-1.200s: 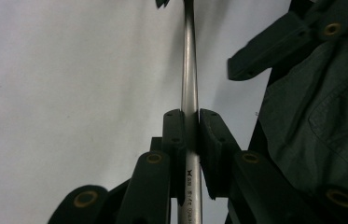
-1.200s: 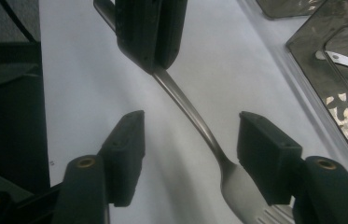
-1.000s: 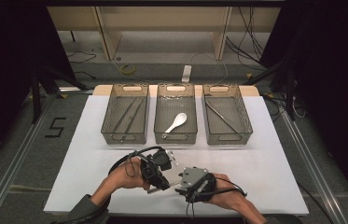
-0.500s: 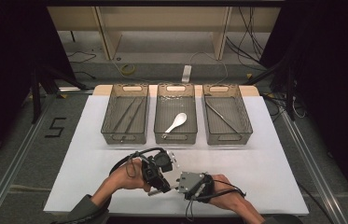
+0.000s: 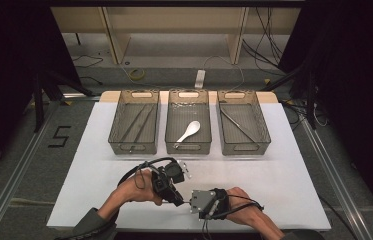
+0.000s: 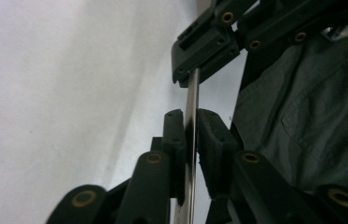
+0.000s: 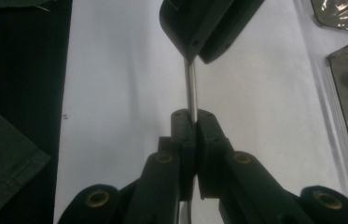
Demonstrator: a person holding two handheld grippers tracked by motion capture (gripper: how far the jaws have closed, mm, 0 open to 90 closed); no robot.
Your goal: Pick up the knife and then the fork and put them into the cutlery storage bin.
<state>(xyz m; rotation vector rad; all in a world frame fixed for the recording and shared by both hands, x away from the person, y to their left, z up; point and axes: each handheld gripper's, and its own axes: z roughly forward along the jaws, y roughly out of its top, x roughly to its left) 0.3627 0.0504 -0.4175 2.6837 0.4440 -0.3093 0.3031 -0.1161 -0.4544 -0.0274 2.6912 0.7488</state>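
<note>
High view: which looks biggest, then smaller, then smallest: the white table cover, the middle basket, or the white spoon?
1. White table cover: largest by far; everything sits on it.
2. Middle basket: much smaller; it looks about the same as the baskets beside it.
3. White spoon: smallest; it lies inside the middle basket.

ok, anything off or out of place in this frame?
One oddity: both grippers clamp the same thin metal rod at once, left gripper and right gripper on opposite ends, above the white table. The white ceramic spoon lies neatly in the middle mesh basket. Nothing spilled.
</note>
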